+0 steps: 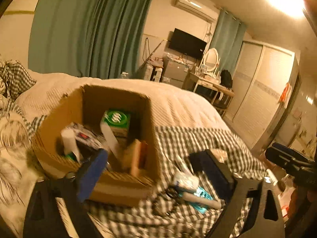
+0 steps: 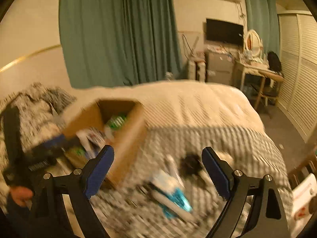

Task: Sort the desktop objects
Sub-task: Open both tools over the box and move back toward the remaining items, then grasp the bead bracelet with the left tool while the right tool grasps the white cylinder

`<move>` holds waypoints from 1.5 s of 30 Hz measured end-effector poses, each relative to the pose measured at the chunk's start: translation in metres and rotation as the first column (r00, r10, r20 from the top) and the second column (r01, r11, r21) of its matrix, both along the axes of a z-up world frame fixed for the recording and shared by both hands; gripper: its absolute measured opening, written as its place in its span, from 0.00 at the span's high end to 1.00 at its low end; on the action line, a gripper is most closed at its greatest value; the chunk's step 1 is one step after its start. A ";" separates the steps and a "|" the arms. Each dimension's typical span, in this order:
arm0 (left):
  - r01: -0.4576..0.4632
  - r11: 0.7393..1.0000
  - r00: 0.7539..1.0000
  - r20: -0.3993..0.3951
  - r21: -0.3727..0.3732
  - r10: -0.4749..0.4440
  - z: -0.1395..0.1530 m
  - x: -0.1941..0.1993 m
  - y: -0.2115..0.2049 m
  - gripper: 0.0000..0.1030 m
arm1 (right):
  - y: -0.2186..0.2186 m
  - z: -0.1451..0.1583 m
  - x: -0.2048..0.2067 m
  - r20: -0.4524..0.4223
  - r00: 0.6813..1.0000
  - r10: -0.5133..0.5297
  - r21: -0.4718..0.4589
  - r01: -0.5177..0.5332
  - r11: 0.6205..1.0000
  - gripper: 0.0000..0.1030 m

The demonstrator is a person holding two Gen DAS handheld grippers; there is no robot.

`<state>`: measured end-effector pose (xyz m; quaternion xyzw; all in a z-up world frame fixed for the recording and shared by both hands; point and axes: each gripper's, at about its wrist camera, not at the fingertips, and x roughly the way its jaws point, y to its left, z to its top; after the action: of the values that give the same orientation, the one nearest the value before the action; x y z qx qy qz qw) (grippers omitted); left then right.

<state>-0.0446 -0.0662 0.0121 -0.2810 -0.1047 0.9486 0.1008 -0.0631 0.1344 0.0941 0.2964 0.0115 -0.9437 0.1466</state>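
Observation:
An open cardboard box (image 1: 111, 178) sits on the checked bedspread and holds a green box (image 1: 116, 119), white packets and a tan block. It also shows in the right wrist view (image 2: 130, 136). My left gripper (image 1: 154, 158) is open and empty, its left finger over the box's front edge. Right of the box lies a loose pile: a white tube (image 1: 202, 199), a teal packet (image 1: 200, 195), scissors and a white-blue packet (image 1: 186, 180). My right gripper (image 2: 156, 158) is open and empty above this pile, over the teal packet (image 2: 178, 200). The right wrist view is blurred.
The bed's cream quilt (image 1: 178, 103) stretches behind the box. Patterned pillows (image 1: 13, 138) lie at the left. The bed edge drops off at the right, with a desk (image 2: 261, 73) and wardrobe beyond. The right gripper shows at the left wrist view's right edge (image 1: 287, 158).

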 end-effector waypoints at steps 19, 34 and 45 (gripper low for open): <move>0.100 0.977 0.935 0.354 -0.187 -0.028 -0.145 -0.010 0.090 0.02 | 0.022 -0.205 -0.060 0.500 0.854 0.141 0.145 -0.243 0.959 0.46; 0.194 0.944 0.879 0.474 -0.266 -0.047 -0.179 -0.044 0.115 0.02 | 0.077 -0.156 -0.029 0.295 0.954 -0.044 0.079 0.021 0.997 0.79; 0.129 0.976 0.896 0.443 -0.176 -0.038 -0.175 -0.058 0.092 0.76 | 0.079 -0.156 -0.027 0.291 0.957 -0.016 0.038 0.005 0.999 0.79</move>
<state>-0.1021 0.0254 -0.1630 -0.4997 -0.0163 0.8617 0.0866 -0.0905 0.2129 -0.0618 0.4347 0.0057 -0.8902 0.1364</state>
